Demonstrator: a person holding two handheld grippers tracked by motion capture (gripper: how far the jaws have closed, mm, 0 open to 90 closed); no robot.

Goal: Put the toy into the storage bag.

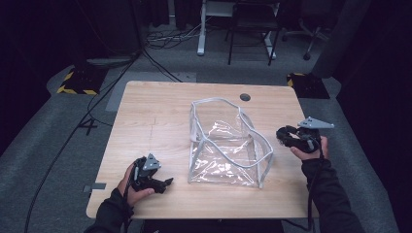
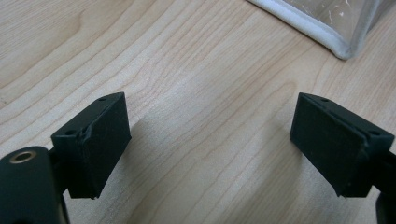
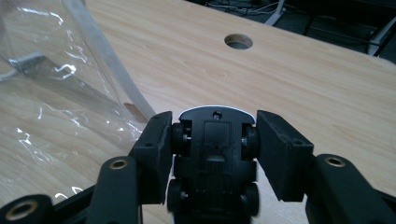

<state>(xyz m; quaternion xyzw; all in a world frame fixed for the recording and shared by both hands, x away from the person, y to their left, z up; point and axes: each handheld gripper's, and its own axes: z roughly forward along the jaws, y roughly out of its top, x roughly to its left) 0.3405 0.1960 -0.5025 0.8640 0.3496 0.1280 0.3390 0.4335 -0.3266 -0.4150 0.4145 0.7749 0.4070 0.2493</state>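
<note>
A clear plastic bag (image 1: 228, 145) with white piping stands open in the middle of the wooden table (image 1: 155, 111). My right gripper (image 1: 285, 137) hovers just right of the bag's rim, shut on a small black toy car (image 3: 215, 154) that shows its underside and wheels between the jaws. The bag's wall (image 3: 56, 93) is close on the left of my right gripper (image 3: 212, 149). My left gripper (image 1: 164, 184) rests low near the table's front left, open and empty. My left gripper (image 2: 210, 140) points at bare wood, with the bag's lower corner (image 2: 327, 23) just beyond it.
A round cable hole (image 1: 245, 97) sits in the table behind the bag, also ahead of the toy car (image 3: 238, 41). On the grey floor beyond the table are cables (image 1: 160, 43), a chair (image 1: 252, 29) and desk legs. Black-and-yellow striped floor plates (image 1: 77, 82) flank the table.
</note>
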